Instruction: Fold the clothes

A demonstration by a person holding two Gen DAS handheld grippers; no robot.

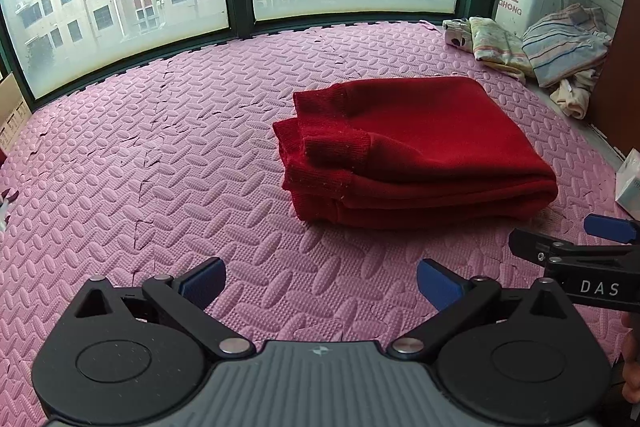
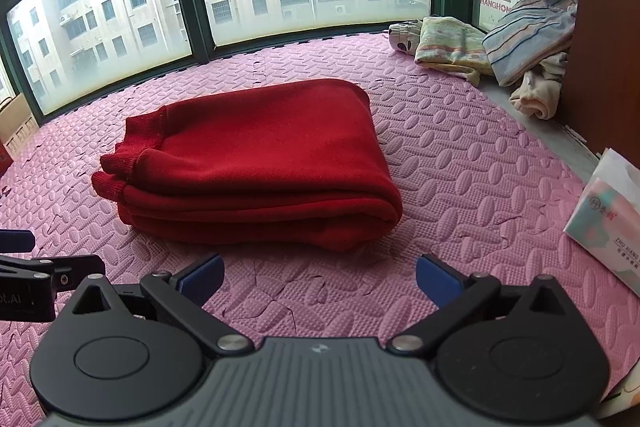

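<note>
A red sweater [image 1: 416, 151] lies folded into a thick rectangular stack on the pink foam mat [image 1: 160, 147], cuffs pointing left. It also shows in the right wrist view [image 2: 256, 163]. My left gripper [image 1: 320, 283] is open and empty, held over the mat a short way in front of the sweater's left end. My right gripper [image 2: 318, 279] is open and empty, just in front of the sweater's near edge. Neither touches the cloth. The right gripper's blue-padded finger [image 1: 608, 229] shows at the right edge of the left wrist view.
A heap of other clothes [image 1: 560, 47] lies in the far right corner, also seen in the right wrist view [image 2: 520, 39]. A tissue pack [image 2: 608, 219] sits at the right. Large windows [image 1: 120, 7] line the mat's far edge. A cardboard box [image 2: 16, 127] stands far left.
</note>
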